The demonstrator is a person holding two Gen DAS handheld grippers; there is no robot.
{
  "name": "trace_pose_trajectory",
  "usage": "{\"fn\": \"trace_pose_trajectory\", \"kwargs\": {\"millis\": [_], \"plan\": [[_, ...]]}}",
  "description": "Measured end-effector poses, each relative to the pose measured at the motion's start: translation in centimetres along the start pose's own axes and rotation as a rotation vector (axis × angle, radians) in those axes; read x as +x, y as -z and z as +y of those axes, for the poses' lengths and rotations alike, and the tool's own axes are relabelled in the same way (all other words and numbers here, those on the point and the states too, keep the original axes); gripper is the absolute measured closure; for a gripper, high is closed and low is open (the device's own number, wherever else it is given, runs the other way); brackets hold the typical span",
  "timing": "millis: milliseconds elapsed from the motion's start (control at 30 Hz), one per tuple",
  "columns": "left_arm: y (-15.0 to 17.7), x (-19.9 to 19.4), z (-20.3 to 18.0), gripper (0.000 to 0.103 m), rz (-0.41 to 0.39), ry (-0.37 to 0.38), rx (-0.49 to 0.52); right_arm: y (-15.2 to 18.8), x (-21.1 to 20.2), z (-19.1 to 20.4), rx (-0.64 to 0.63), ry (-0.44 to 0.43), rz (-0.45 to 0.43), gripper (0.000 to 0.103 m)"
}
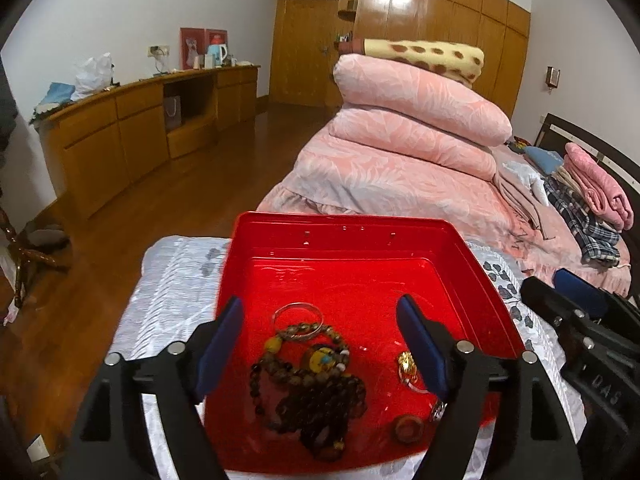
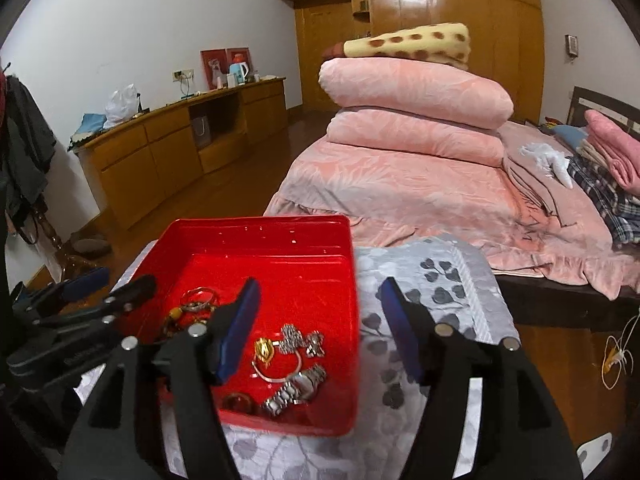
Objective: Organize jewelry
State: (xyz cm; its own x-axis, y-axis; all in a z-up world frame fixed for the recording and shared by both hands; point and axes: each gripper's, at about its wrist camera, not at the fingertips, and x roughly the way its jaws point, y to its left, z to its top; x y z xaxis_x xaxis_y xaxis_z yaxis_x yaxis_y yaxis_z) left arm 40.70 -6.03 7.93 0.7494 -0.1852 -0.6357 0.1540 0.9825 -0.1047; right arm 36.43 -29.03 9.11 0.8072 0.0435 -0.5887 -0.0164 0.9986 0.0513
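Currently both grippers, left (image 1: 320, 344) and right (image 2: 320, 332), gape empty; beads (image 1: 312, 392) hang limp, so pinch a bunched clump.

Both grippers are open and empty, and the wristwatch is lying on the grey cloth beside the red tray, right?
Not quite. The wristwatch lies inside the red tray, near its front wall, as the right wrist view shows. Both grippers, left and right, are open and empty.
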Motion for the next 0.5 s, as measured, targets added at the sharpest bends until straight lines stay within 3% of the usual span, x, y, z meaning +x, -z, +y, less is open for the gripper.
{"fn": "trace_pose_trajectory", "kwargs": {"millis": [500], "plan": [[6.2, -7.3, 0.8, 0.009, -0.057, -0.016, 0.016, 6.9, -6.8, 0.9, -0.026, -0.011, -0.041, 0.01]]}}
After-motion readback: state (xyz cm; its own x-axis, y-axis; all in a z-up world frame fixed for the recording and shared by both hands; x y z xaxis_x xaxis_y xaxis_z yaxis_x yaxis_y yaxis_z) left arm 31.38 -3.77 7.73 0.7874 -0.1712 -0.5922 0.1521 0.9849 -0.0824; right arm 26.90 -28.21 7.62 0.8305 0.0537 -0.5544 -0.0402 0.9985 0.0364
